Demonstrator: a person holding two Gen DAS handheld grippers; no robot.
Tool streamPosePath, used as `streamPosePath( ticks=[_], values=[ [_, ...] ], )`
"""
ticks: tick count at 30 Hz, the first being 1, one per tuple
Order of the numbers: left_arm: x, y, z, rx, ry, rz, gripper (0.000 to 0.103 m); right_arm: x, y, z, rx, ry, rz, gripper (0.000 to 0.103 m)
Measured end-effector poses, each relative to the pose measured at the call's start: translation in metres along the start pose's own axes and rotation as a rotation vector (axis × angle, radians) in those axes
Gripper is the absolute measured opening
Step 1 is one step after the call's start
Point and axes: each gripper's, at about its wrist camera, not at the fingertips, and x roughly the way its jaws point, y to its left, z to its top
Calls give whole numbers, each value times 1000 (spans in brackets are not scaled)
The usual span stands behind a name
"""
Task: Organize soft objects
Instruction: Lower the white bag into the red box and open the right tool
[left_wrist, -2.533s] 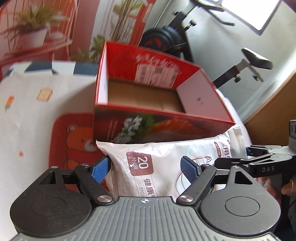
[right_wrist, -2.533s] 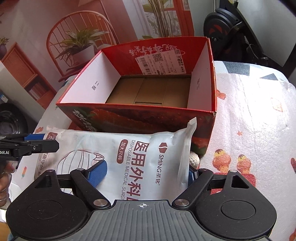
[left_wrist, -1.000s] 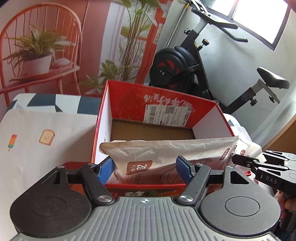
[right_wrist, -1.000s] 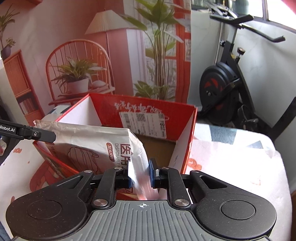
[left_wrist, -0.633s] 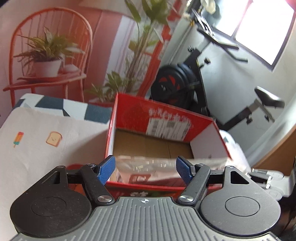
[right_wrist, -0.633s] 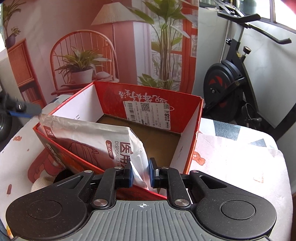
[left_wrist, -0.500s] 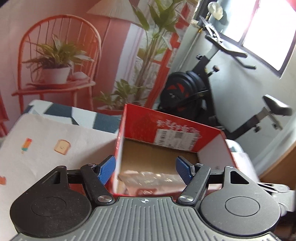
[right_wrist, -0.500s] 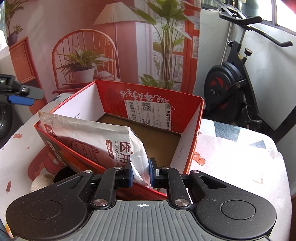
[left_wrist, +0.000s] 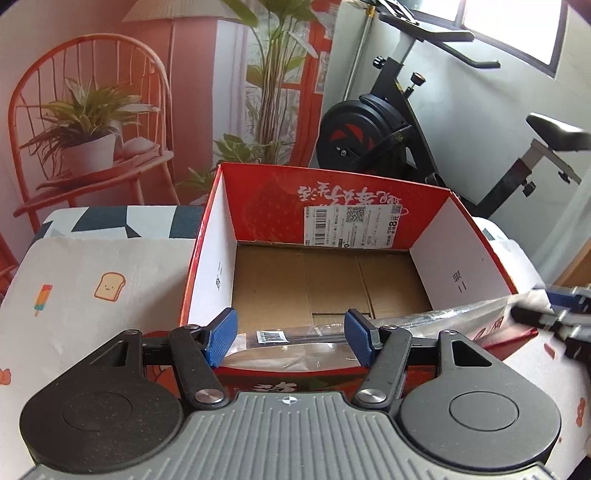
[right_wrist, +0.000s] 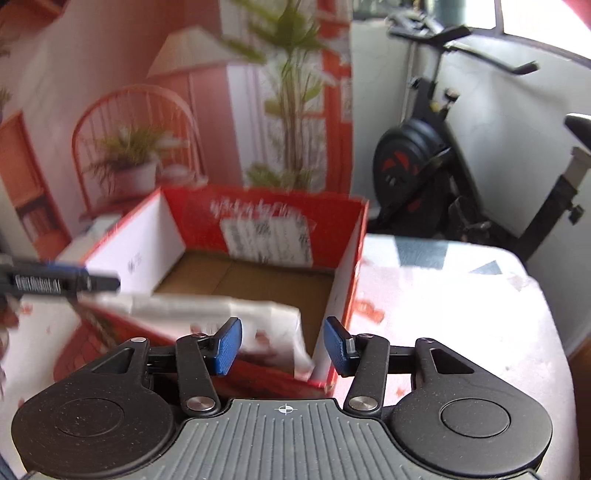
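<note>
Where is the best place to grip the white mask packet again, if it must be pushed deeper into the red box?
Probably the flat sealed corner of the mask packet, which lies over the near wall of the red box. Come from the near side with the right gripper, fingers open either side of that thin edge.

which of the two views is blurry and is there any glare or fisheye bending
Right wrist view: motion-blurred; the label inside the red box and the mask pack are smeared, while the gripper's own fingers stay sharp. Left wrist view: crisp, label print visible; the window is blown out, the pack's plastic glints, and edges bow outward.
</note>
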Motion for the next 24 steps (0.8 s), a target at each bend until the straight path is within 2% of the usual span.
streamPosePath(
  ticks=[1, 3, 5, 8, 10, 18, 24],
  values=[
    [-1, -2, -3, 12, 0, 4, 66, -6, -2, 3, 23, -29, 12, 53],
    [-1, -5, -4, 28, 2, 14, 66, -10, -7, 9, 82, -62, 21, 54],
    [-2, -7, -5, 38, 9, 19, 66, -5, -10, 14, 130, -47, 2, 52],
    [-3, -9, -8, 52, 13, 9, 66, 12, -10, 13, 152, 5, -48, 28],
    [-5, -9, -9, 58, 10, 6, 66, 19, -10, 7, 164, 17, -35, 9],
    [-3, -6, -9, 35, 24, -1, 66, 24, 4, -4, 51, 54, -46, 8],
    [-3, -3, -7, 20, 22, -7, 67, 22, 10, -10, 12, 37, -70, 8]
  ],
)
